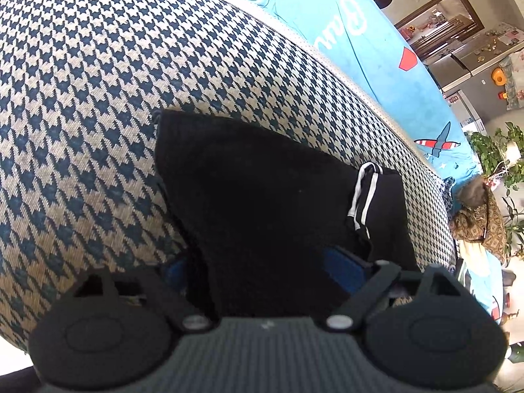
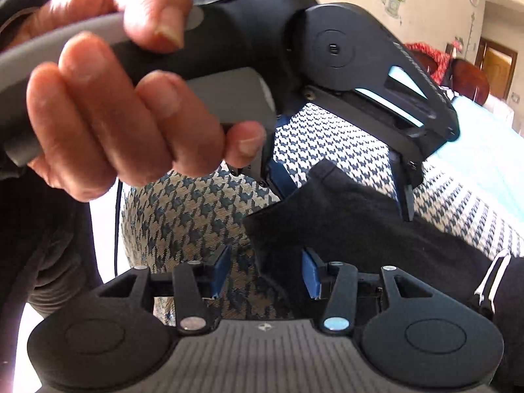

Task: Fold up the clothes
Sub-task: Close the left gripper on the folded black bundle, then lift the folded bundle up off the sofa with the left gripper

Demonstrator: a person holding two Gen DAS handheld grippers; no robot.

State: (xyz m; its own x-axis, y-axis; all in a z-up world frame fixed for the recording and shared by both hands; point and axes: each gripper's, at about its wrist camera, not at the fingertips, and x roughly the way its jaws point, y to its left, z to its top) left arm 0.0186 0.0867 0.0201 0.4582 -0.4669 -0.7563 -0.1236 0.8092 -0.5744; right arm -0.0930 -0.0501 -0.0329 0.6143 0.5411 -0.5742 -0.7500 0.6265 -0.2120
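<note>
A black garment (image 1: pixel 255 196) with white stripes (image 1: pixel 363 193) lies on a houndstooth cushion (image 1: pixel 131 98). My left gripper (image 1: pixel 262 268) has its blue pads set wide, and the cloth fills the whole gap and meets both pads. The right wrist view shows that left gripper (image 2: pixel 344 190) from the front, held by a hand (image 2: pixel 98 114), with a corner of the garment (image 2: pixel 360 229) rising between its fingers. My right gripper (image 2: pixel 265 275) is open at the garment's near edge. Its right pad is beside the cloth and its left pad stands apart over the cushion (image 2: pixel 196 216).
A turquoise printed blanket (image 1: pixel 376 65) lies beyond the cushion's far edge. Potted plants (image 1: pixel 501 150) and a brown patterned bundle (image 1: pixel 481 226) are at the right. A dark sleeve (image 2: pixel 39 245) and a thin cable (image 2: pixel 117 222) hang at the left of the right wrist view.
</note>
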